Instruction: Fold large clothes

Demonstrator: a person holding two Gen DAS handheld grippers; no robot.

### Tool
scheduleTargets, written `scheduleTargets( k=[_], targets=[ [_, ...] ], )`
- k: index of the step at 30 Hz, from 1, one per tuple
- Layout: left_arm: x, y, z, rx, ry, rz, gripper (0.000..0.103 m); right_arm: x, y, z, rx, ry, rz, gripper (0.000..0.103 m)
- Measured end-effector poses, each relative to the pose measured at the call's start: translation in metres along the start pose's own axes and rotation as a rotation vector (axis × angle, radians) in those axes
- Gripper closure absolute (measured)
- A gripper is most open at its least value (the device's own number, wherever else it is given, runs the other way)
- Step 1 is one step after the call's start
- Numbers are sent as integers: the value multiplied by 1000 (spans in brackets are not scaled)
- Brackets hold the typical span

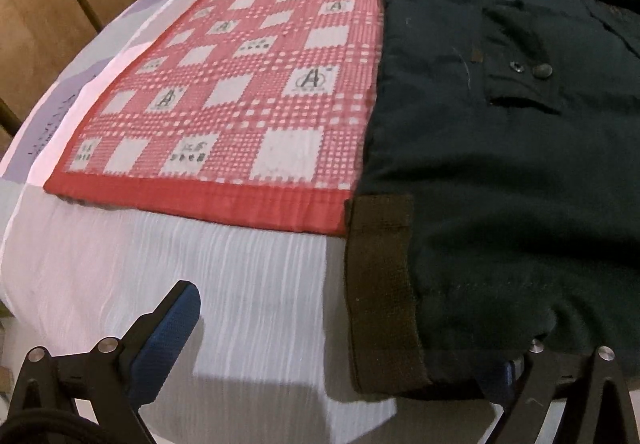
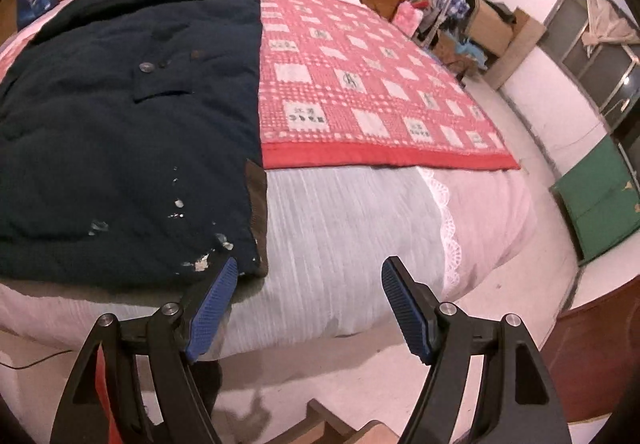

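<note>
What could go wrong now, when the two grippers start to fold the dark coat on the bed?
1. The left gripper is open with one finger hidden under the dark coat; closing may also pinch the white sheet.
2. The right gripper is open at the hem corner; it might catch only the brown trim, and thick fabric could slip.

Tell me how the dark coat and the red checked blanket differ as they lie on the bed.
The dark coat is plain, thick and puffy, with buttons, a pocket flap and a brown edge strip; the red checked blanket is thin, flat and patterned with white squares. The coat's hem reaches nearly to the bed's near edge; the blanket stops farther back. The coat's side edge overlaps the blanket. Both lie spread out on the white bedsheet.
</note>
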State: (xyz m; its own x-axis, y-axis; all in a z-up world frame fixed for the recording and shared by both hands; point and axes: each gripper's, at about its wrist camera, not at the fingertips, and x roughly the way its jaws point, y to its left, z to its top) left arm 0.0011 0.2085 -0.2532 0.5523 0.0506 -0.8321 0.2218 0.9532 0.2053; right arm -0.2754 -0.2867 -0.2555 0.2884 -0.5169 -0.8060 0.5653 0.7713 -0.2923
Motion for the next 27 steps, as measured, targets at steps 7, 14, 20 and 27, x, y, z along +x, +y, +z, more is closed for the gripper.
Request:
scheduleTargets(
  k=[7,14,20,27],
  targets=[
    [5,-4,6,16,2,-1,2,12,-14,-23,90,95,-64,27],
    [5,-7,13,0,-13,-3,2,15,17,11,46,-21,6,27],
    [13,-8,16,-15,-2,-26,0,31,-12,21,217,-1,-16,27],
    [33,-15,11,-30,16,-110,0,55,26,37,116,37,50,27]
  ],
)
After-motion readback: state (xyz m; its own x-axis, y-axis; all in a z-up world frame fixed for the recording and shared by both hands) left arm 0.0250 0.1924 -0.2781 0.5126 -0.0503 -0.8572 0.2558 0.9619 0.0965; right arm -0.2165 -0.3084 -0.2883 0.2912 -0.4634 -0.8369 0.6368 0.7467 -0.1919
